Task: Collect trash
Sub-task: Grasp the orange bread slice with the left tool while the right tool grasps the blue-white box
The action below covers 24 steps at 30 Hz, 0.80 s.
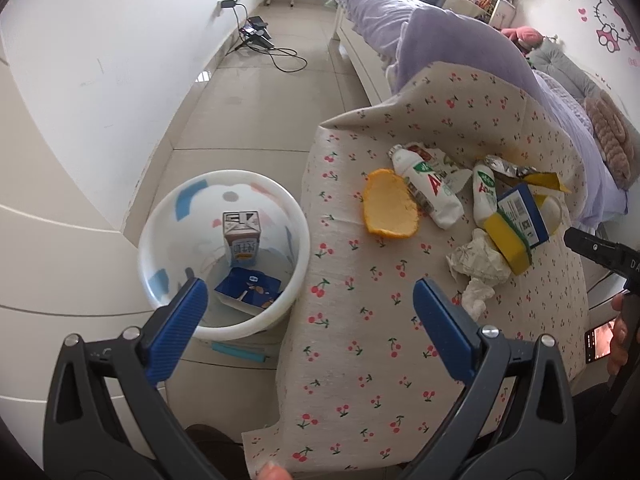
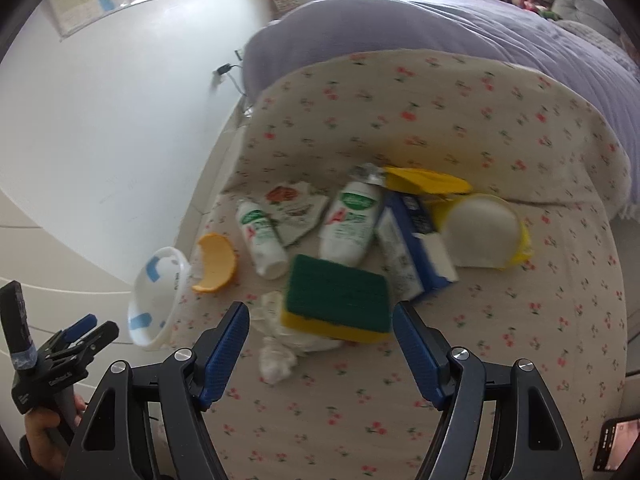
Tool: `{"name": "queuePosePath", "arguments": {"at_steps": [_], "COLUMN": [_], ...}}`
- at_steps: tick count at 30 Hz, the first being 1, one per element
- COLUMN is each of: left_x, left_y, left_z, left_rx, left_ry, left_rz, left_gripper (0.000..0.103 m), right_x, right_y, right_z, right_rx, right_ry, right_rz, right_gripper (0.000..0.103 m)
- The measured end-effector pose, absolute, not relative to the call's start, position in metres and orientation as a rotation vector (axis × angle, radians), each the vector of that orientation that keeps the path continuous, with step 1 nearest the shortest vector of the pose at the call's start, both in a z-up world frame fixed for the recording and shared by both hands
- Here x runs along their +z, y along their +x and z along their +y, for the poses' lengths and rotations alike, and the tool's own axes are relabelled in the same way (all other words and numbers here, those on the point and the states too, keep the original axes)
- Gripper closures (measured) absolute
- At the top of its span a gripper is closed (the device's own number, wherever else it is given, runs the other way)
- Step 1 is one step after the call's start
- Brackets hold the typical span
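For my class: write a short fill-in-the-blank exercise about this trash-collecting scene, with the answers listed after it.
1. The small drink carton stands upright inside the white ____.
2. The sponge has a yellow base and a ____ scrub side.
3. Both the left claw and the right claw are ____ and hold nothing.
4. The tablecloth is printed with small ____.

Answers: bin; green; open; cherries

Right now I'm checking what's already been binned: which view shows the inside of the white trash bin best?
The left wrist view: it looks down into the white trash bin, showing a small carton and blue packaging at the bottom. The right wrist view catches only the bin's rim at an angle, contents hidden.
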<state>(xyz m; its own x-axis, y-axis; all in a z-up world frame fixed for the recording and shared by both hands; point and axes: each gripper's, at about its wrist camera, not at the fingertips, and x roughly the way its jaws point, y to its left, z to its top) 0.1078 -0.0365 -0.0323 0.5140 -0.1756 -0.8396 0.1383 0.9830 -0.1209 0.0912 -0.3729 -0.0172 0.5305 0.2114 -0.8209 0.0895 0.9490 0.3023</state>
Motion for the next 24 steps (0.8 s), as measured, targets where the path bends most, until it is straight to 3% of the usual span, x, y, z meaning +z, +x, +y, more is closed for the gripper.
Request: {"name": "queuePosePath", "arguments": {"at_steps": [24], "left_x": [-0.052], "left_y": [0.128], "left_z": [-0.104], "left_rx": [-0.271], "left_ry": [0.061], "left_rz": [1.024], "left_gripper": [0.001], "right_x": [-0.035], "right_y": [0.074], "right_z": [-0.453], "right_rx": [-0.037], "right_ry": [0.451], "right_rz": [1.044], "right_gripper": [0.027]}}
